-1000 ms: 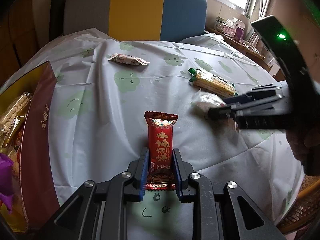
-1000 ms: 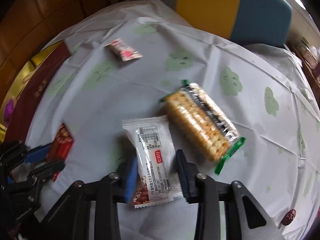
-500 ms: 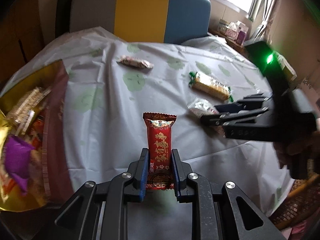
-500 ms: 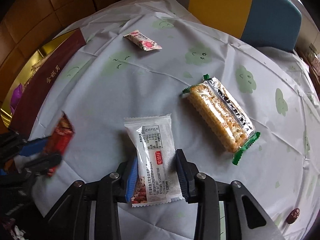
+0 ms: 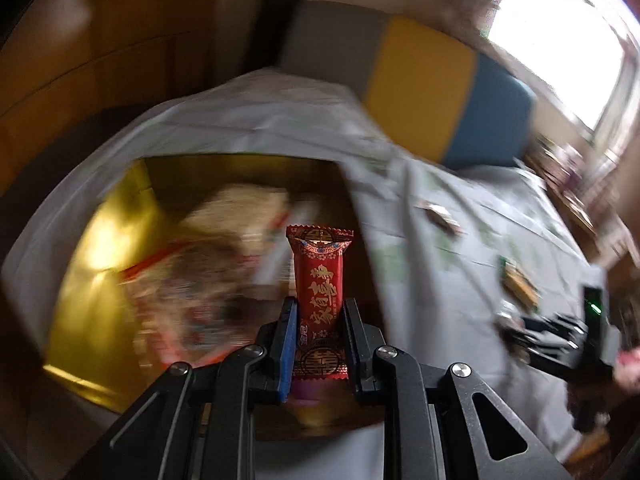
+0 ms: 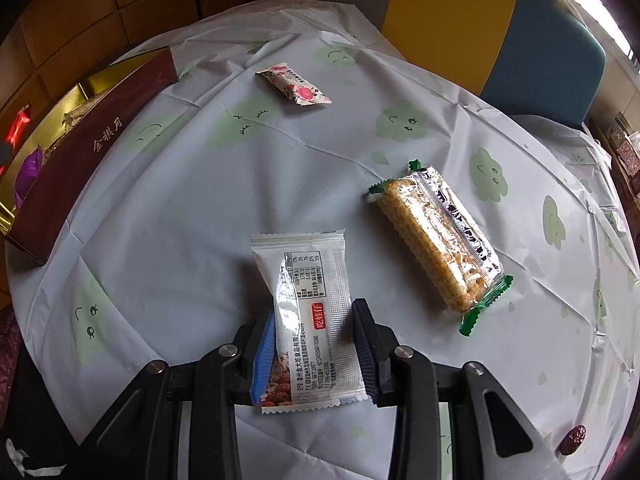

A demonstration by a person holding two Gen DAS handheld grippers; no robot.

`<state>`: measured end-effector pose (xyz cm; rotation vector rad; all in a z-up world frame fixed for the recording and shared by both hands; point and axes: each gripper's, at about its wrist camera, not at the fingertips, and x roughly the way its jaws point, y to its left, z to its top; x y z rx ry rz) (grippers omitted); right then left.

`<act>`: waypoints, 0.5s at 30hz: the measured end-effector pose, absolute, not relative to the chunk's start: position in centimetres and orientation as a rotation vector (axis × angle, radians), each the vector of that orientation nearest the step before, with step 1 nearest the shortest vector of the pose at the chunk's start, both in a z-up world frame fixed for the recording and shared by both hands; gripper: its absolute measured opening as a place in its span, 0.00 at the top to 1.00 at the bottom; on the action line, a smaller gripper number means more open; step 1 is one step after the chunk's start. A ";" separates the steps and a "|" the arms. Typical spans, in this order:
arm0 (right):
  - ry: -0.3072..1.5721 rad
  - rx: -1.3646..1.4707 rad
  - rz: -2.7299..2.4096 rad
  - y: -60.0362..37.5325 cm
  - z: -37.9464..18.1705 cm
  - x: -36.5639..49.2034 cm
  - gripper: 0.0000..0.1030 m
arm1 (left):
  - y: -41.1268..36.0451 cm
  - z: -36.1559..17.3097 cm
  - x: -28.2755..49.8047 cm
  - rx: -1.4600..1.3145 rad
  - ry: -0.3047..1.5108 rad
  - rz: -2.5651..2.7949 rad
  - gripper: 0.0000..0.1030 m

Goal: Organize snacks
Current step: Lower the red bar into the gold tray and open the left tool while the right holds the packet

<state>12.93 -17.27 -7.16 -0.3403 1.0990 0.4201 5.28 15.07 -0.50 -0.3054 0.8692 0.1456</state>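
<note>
My left gripper (image 5: 319,304) is shut on a red snack bar (image 5: 320,272) with gold lettering, held upright above the open gold box (image 5: 100,240), where several snacks lie blurred. My right gripper (image 6: 315,312) is closed on a white nut-snack packet (image 6: 304,276), its pads pressing both long edges just over the tablecloth. A cracker pack (image 6: 436,240) with green ends lies to the right of it. A small pink flowered packet (image 6: 294,90) lies farther back. The box's maroon wall (image 6: 80,140) is at the left.
A white tablecloth (image 6: 200,200) with green cloud prints covers the round table. A grey, yellow and blue chair back (image 6: 452,12) stands behind it. A dark red date (image 6: 572,438) lies near the front right edge. Wooden panelling is at the left.
My left gripper has swung left and upward with the red bar, from over the cloth to over the gold box. The right gripper has stayed around the white packet.
</note>
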 end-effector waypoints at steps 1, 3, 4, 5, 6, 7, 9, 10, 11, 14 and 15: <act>1.097 -0.343 0.421 -17.2 -7.2 12.9 0.64 | 16.5 -0.9 5.2 -0.324 0.877 0.189 0.79; 1.094 -0.349 0.420 -17.2 -7.1 13.0 0.64 | 18.1 -1.7 5.0 -0.337 0.888 0.237 0.79; 1.092 -0.351 0.420 -17.2 -7.1 12.9 0.64 | 18.8 -2.2 5.0 -0.342 0.899 0.263 0.79; 1.089 -0.355 0.420 -17.2 -7.1 12.9 0.64 | 19.5 -2.7 5.0 -0.352 0.910 0.282 0.79; 1.086 -0.359 0.420 -17.2 -7.1 12.9 0.64 | 19.9 -3.2 5.0 -0.362 0.920 0.285 0.79; 1.084 -0.360 0.420 -17.1 -7.2 12.9 0.64 | 20.3 -3.6 5.0 -0.375 0.928 0.289 0.76; 1.082 -0.360 0.421 -17.0 -7.1 12.8 0.64 | 20.8 -4.4 4.9 -0.386 0.942 0.306 0.75; 1.082 -0.358 0.421 -17.1 -7.1 12.8 0.64 | 20.8 -4.6 4.9 -0.383 0.946 0.303 0.75; 1.081 -0.358 0.421 -17.1 -7.1 12.8 0.64 | 20.7 -4.8 4.7 -0.380 0.948 0.305 0.73; 1.079 -0.356 0.423 -17.2 -7.1 12.8 0.64 | 20.2 -4.7 4.5 -0.363 0.943 0.308 0.73; 1.078 -0.356 0.424 -17.2 -7.1 12.8 0.64 | 19.8 -4.5 4.4 -0.354 0.938 0.310 0.73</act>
